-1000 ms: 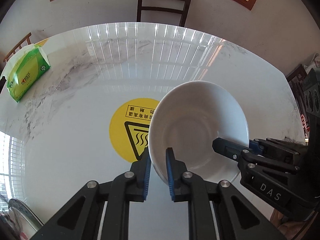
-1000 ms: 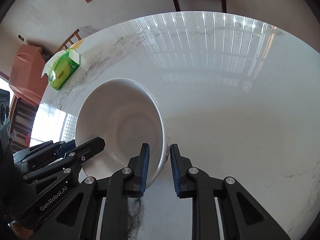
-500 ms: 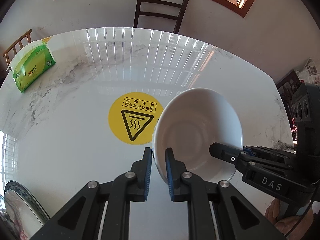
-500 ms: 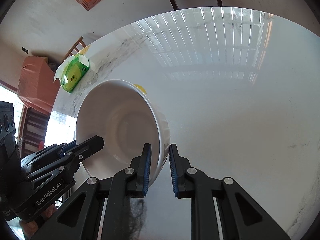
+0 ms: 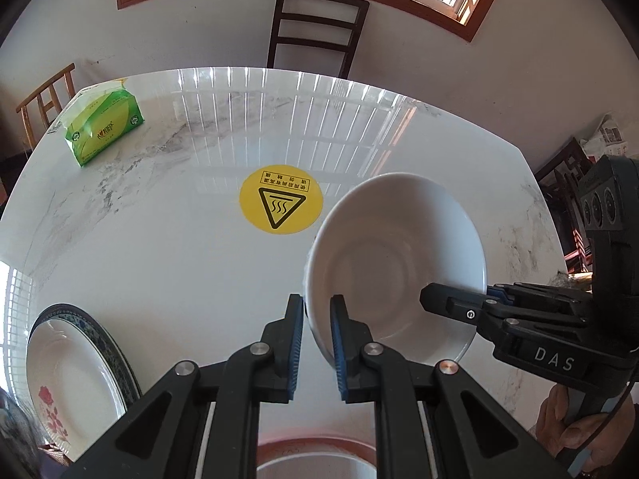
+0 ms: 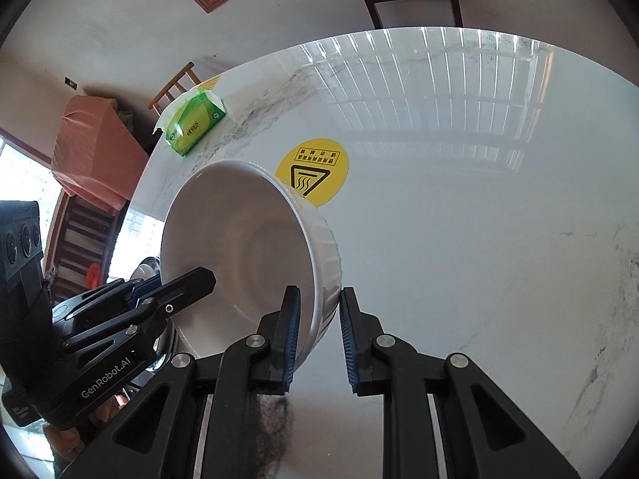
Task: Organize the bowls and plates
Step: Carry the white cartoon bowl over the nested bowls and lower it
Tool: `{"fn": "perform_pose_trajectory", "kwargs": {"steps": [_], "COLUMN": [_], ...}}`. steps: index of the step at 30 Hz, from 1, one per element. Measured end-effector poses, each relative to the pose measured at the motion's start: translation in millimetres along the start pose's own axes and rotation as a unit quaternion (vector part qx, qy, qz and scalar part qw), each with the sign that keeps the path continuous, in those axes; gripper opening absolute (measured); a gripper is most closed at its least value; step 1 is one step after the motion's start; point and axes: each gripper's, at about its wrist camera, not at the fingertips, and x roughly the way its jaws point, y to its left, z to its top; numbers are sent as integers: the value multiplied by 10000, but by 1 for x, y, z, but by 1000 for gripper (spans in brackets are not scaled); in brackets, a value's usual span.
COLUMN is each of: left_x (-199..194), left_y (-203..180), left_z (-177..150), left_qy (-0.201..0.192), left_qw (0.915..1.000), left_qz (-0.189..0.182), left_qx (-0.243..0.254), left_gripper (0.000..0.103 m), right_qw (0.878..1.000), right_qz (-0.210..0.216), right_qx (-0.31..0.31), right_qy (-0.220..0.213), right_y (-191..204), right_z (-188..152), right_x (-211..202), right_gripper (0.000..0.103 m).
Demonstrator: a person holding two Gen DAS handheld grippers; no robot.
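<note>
While the white bowl (image 5: 395,263) is hanging tilted above the marble tabletop (image 5: 159,247), you are clenching its left rim in the left hand-held gripper (image 5: 316,333) and its right rim in the right hand-held gripper (image 6: 317,331), near the yellow warning sticker (image 5: 280,199).

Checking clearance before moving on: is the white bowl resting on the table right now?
No. The bowl hangs tilted above the table, its rim clamped by both grippers.

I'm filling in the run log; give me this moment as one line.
left gripper: shut on white bowl rim | right gripper: shut on opposite rim | bowl: off marble table, tilted | flowered plate: table edge
</note>
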Motion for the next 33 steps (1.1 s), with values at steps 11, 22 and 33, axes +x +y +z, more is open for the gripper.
{"fn": "perform_pose_trajectory", "kwargs": {"steps": [11,22,33], "left_x": [-54,-79,-79], "left_y": [8,19,34], "left_z": [-58,-107,-138], "left_qy": [-13,146,381], "left_qw": [9999,9997,9986], "left_qz": [-104,-163,-235], "left_qx": [-54,-135,-280], "left_gripper": [14,14,14], "right_qw": [9996,9987,9977], "right_qz": [193,157,40], "right_qx": [-197,-406,-516], "right_qy": [64,262,427], "right_y": [34,64,80], "right_z": [-55,-101,-124], "right_x": [-29,-31,-21], "right_gripper": [20,22,22]}}
